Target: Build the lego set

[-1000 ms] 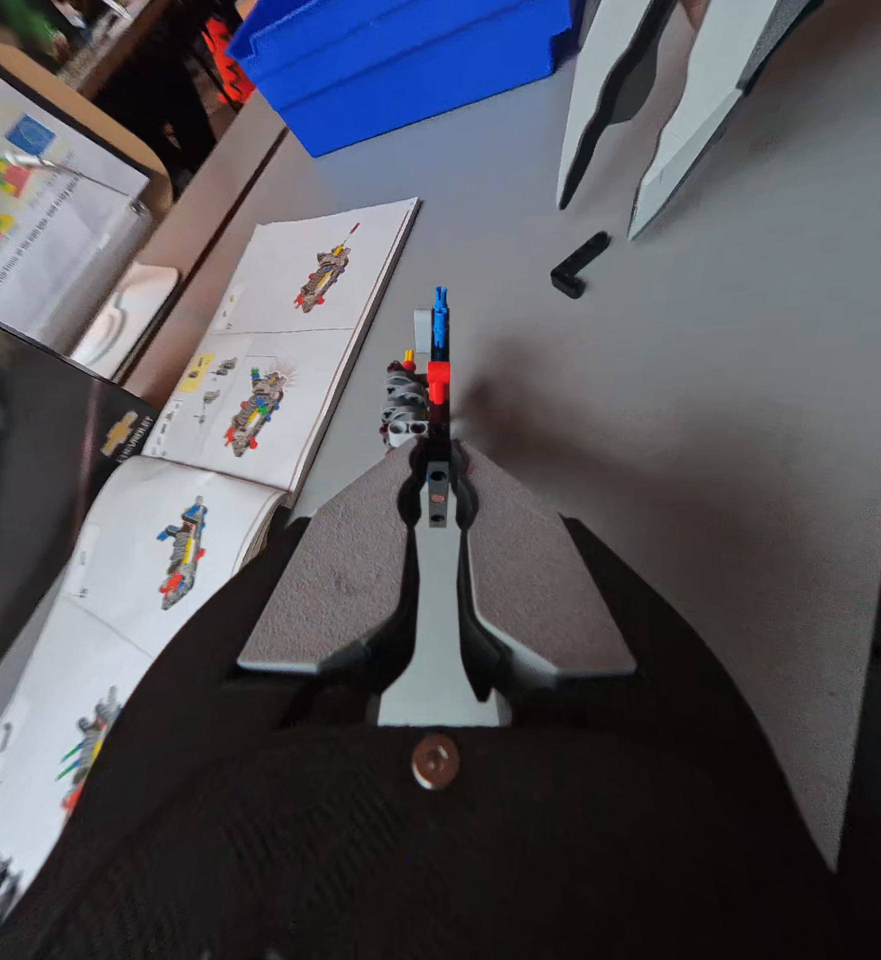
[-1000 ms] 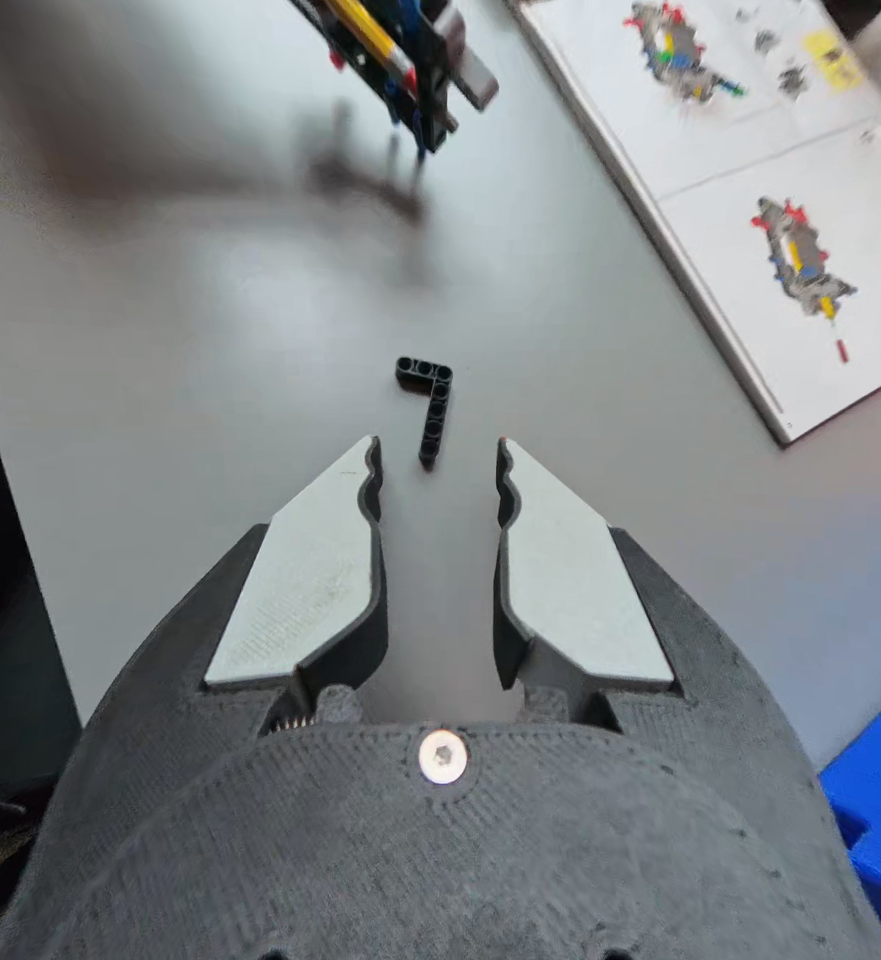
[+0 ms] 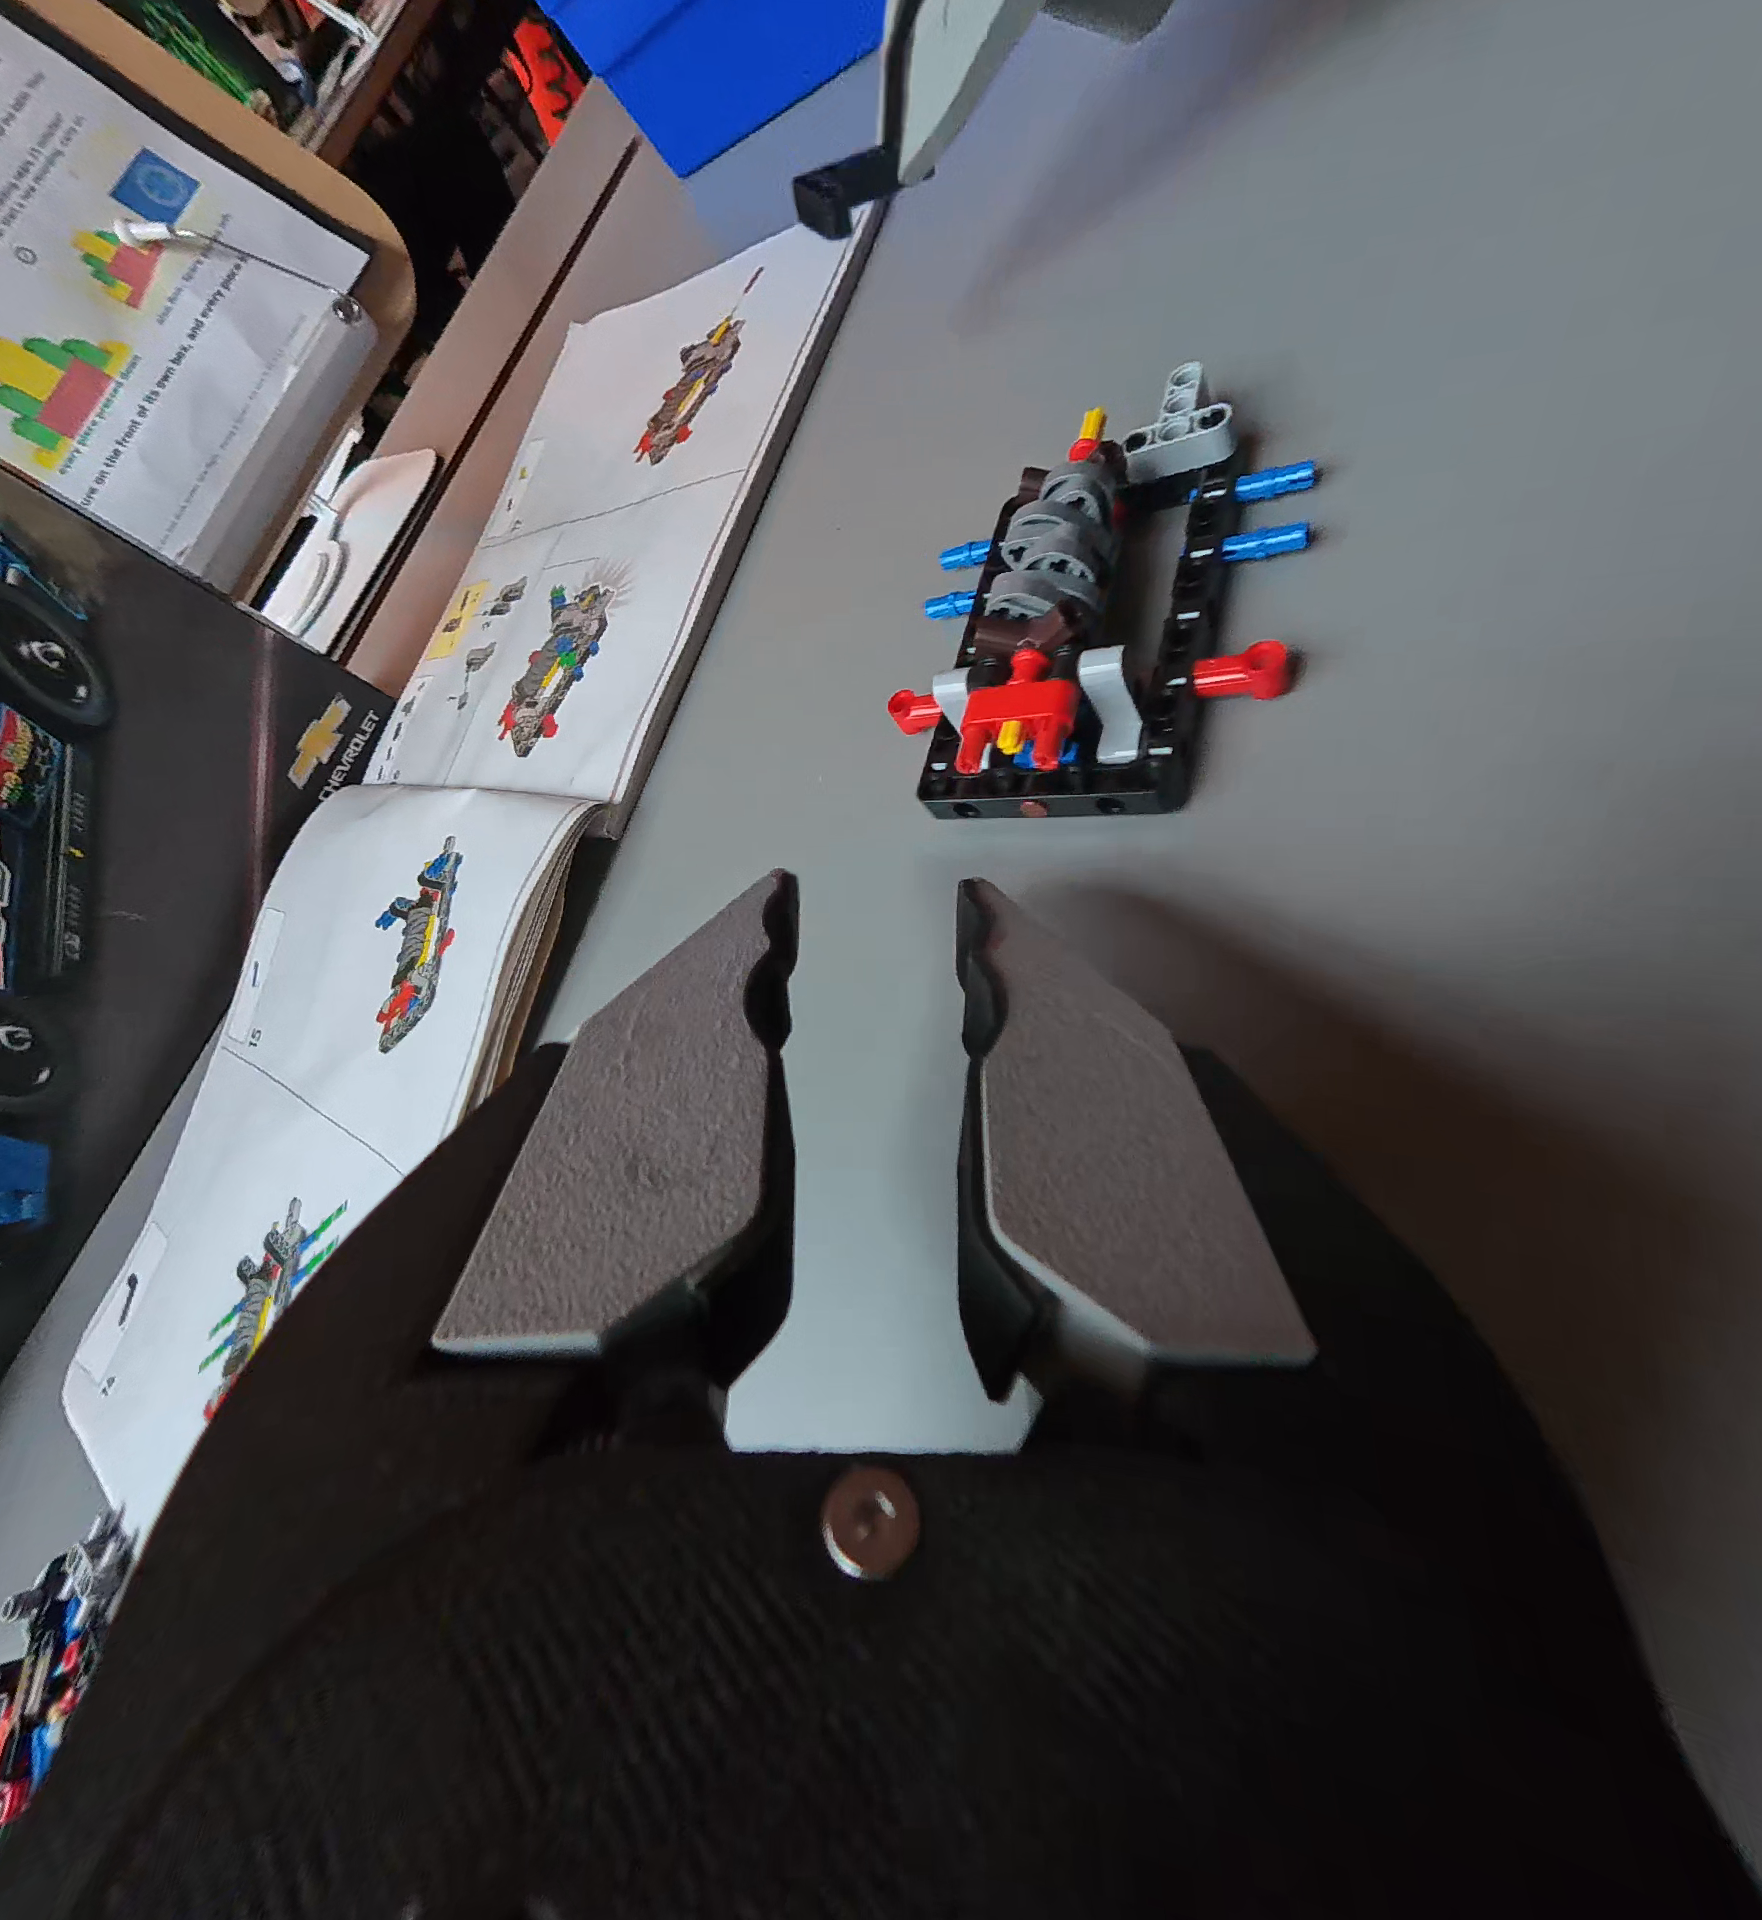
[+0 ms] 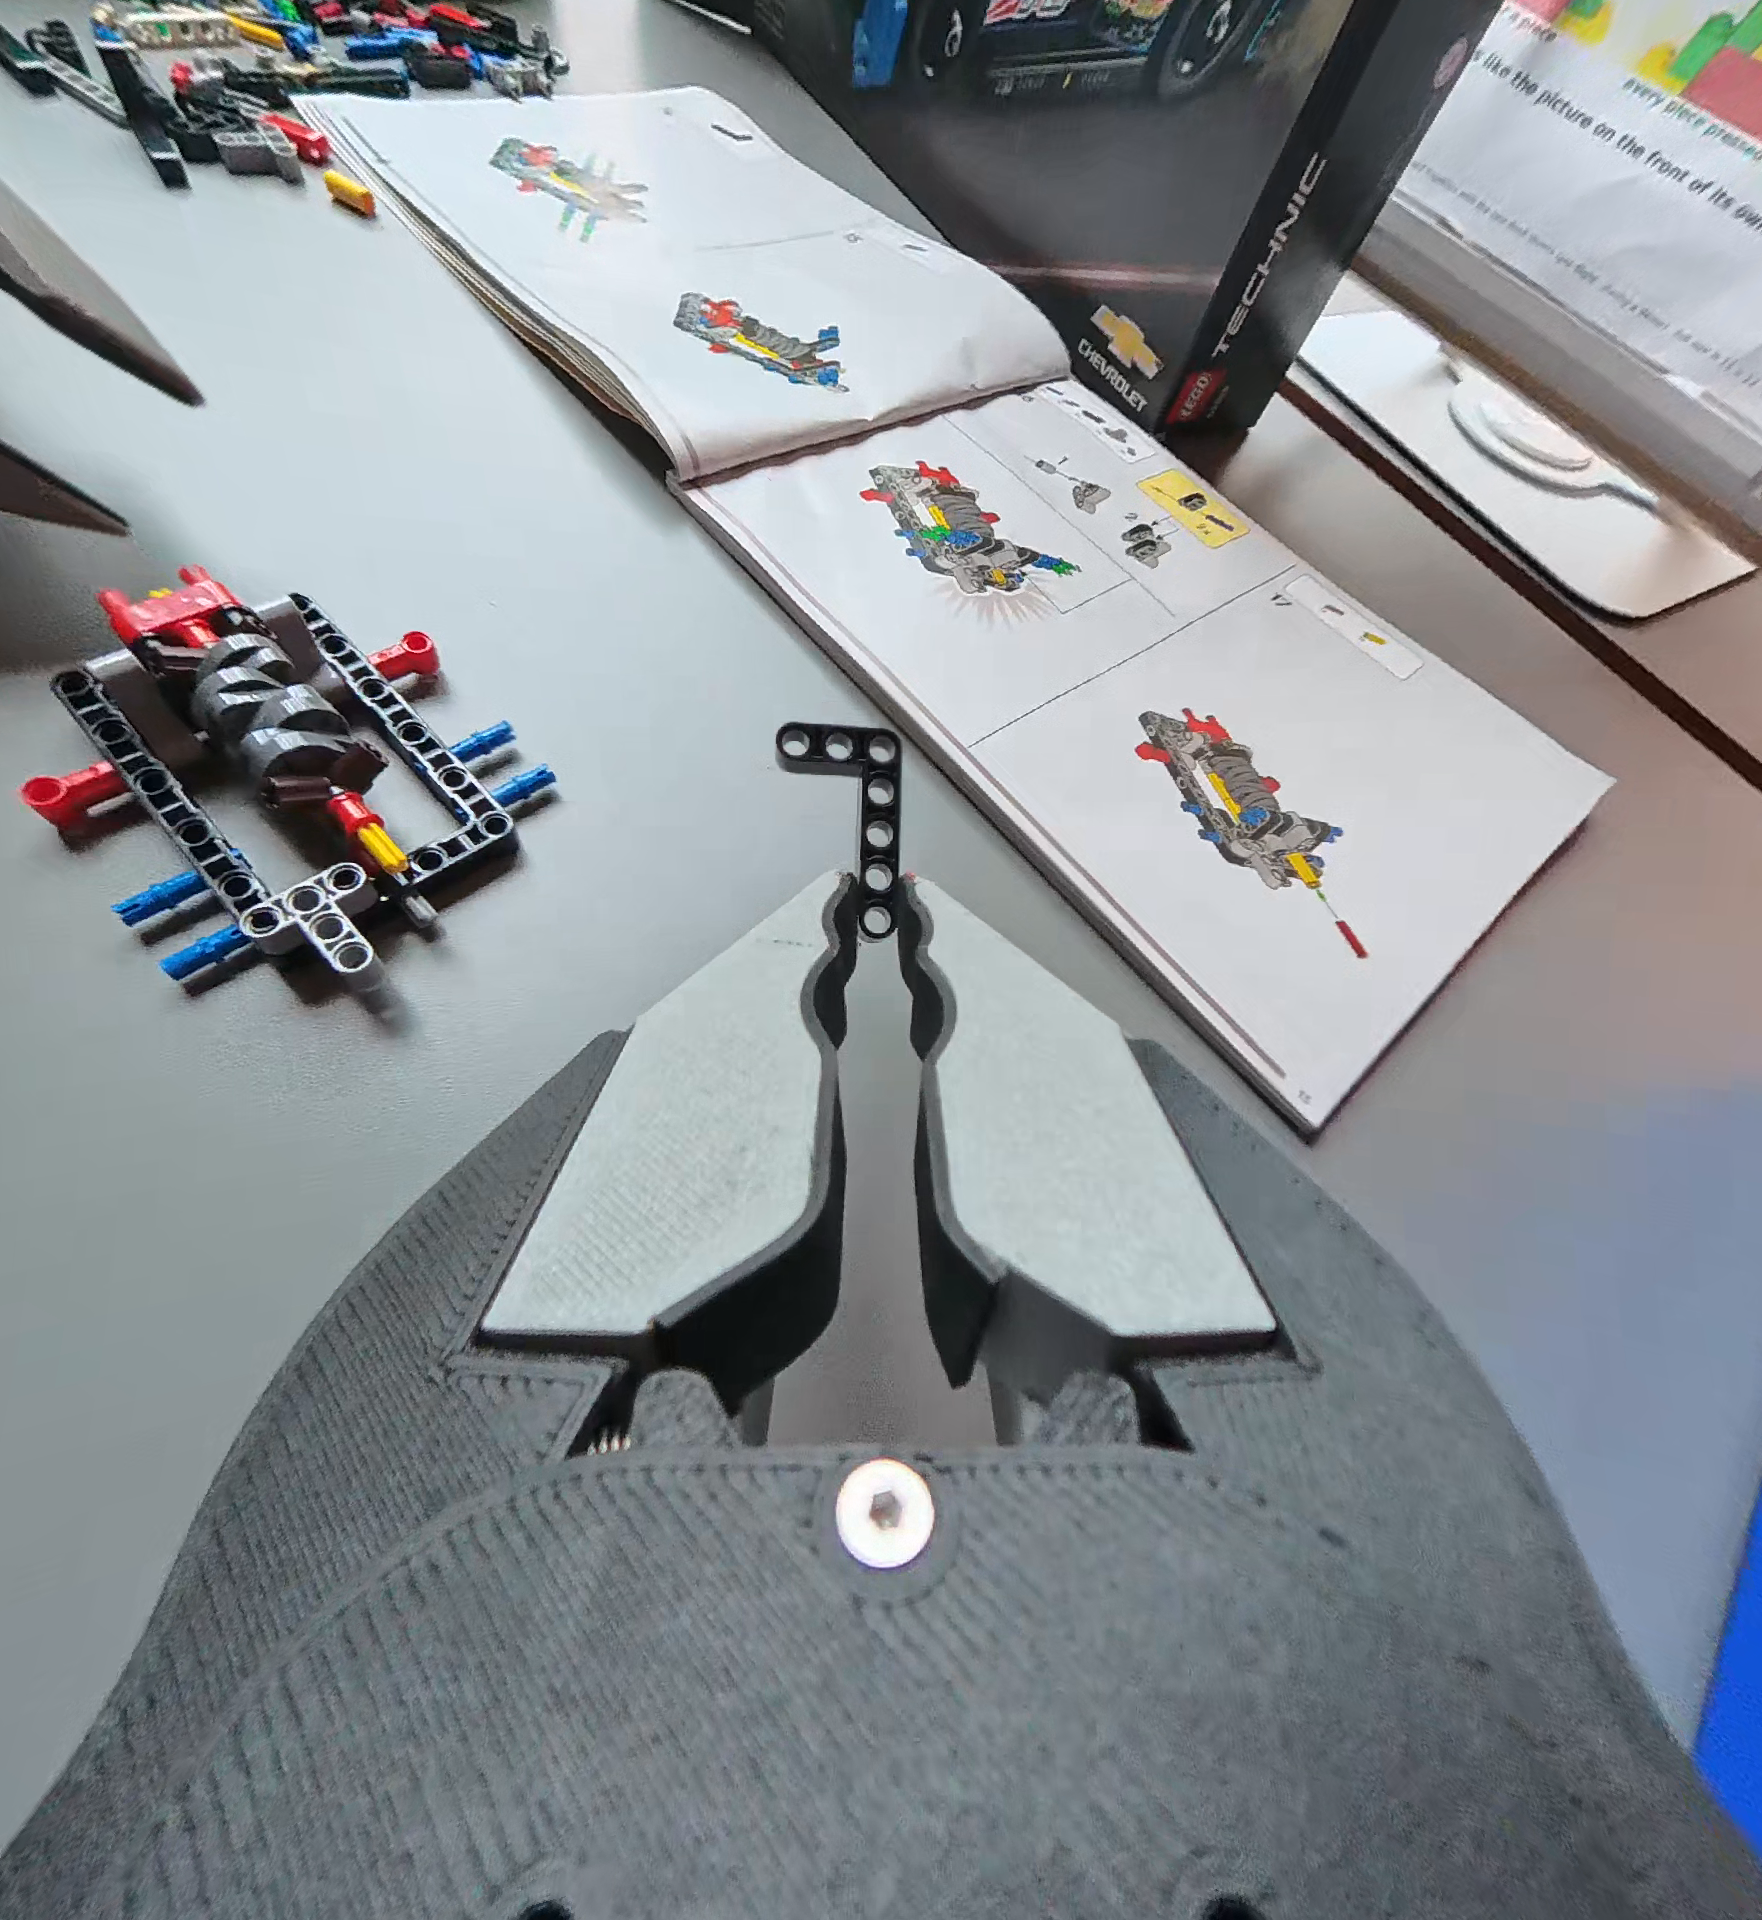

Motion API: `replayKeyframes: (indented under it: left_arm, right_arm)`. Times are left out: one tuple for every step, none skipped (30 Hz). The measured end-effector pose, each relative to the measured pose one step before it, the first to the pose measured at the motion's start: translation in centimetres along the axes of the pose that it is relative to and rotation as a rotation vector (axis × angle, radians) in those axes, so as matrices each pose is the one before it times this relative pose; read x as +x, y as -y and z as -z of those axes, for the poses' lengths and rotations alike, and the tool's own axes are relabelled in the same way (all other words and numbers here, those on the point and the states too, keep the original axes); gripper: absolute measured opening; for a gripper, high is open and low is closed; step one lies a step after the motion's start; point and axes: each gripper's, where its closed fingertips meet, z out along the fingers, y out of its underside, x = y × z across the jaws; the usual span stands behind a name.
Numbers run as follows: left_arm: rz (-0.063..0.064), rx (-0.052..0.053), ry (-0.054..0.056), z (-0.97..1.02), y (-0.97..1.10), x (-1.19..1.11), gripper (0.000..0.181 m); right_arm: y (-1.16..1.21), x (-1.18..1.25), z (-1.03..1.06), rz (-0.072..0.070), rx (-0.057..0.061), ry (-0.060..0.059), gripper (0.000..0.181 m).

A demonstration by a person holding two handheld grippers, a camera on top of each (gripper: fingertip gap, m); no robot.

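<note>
The partly built lego frame (image 3: 1064,623) lies flat on the grey table (image 3: 1479,935): a black rectangle with grey gears, red and blue pins and a light grey angled beam. It also shows in the right wrist view (image 4: 274,769). My left gripper (image 3: 872,899) is open and empty, a little short of the frame. My right gripper (image 4: 875,883) is shut on the long arm of a black L-shaped beam (image 4: 861,790) and holds it above the table, right of the frame. The beam also shows in the left wrist view (image 3: 841,192), held by the right gripper's fingers (image 3: 929,83).
An open instruction booklet (image 4: 960,499) lies beside the frame, also in the left wrist view (image 3: 586,582). The dark lego box (image 4: 1168,208) stands behind it. Several loose pieces (image 4: 233,83) lie at the far left. A blue bin (image 3: 731,62) stands at the table's end. My right fingertips sit around 20 cm from my left ones.
My left gripper has let go of the frame, which now lies flat on the table, and has drawn back open. My right gripper has closed on the black L-shaped beam and lifted it.
</note>
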Motion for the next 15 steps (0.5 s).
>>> replayKeyframes:
  left_arm:
    - [0.0100,0.0040,-0.0016,-0.022,0.008,-0.164,0.028]
    - [0.0096,0.0032,0.0076,0.021,-0.018,-0.286,0.028]
    - [0.0049,0.0045,0.0100,0.035,-0.016,-0.277,0.028]
    - [0.0024,0.0037,0.0055,0.025,0.002,-0.165,0.028]
    - [0.0007,-0.0030,0.0087,-0.040,-0.065,-0.166,0.028]
    - [-0.0034,-0.0095,0.0108,-0.102,-0.138,-0.158,0.027]
    - [-0.0067,-0.0119,0.0083,-0.129,-0.161,-0.095,0.027]
    - [-0.0080,-0.0107,0.0097,-0.148,-0.123,-0.088,0.027]
    - [-0.0088,-0.0057,0.0069,-0.136,-0.027,-0.037,0.026]
    - [-0.0052,-0.0027,-0.0020,-0.149,0.077,0.089,0.026]
    - [-0.0057,0.0053,-0.0069,-0.106,0.305,0.162,0.026]
    - [-0.0147,0.0068,0.0001,-0.038,0.534,0.058,0.026]
    - [-0.0293,0.0040,0.0141,0.025,0.749,-0.137,0.026]
    - [-0.0371,0.0069,0.0124,0.076,0.992,-0.081,0.026]
    - [-0.0353,0.0118,0.0009,0.085,1.166,0.130,0.027]
  right_arm:
    - [-0.167,-0.204,-0.232,-0.0176,-0.0081,0.0230,0.004]
    - [-0.202,-0.256,-0.250,-0.0184,-0.0126,0.0264,0.004]
    - [-0.146,-0.213,-0.181,-0.0116,-0.0101,0.0210,0.004]
    - [-0.097,-0.166,-0.146,-0.0048,-0.0049,0.0131,0.004]
    - [-0.146,-0.121,-0.136,-0.0051,-0.0083,0.0098,0.004]
    - [-0.223,-0.170,-0.130,-0.0092,-0.0132,0.0147,0.004]
    - [-0.184,-0.303,-0.125,-0.0116,-0.0120,0.0250,0.004]
    - [-0.183,-0.370,-0.108,-0.0123,-0.0128,0.0291,0.004]
    - [-0.132,-0.333,-0.040,-0.0143,-0.0136,0.0232,0.004]
    - [0.041,-0.463,0.055,-0.0093,-0.0080,0.0259,0.004]
    - [0.128,-0.731,0.113,-0.0008,-0.0112,0.0343,0.004]
    - [-0.031,-0.851,0.111,-0.0004,-0.0304,0.0377,0.004]
    - [-0.193,-0.888,0.083,-0.0033,-0.0470,0.0348,0.004]
    - [-0.161,-0.968,0.093,0.0004,-0.0492,0.0346,0.004]
    - [-0.065,-0.882,0.129,0.0078,-0.0462,0.0242,0.004]
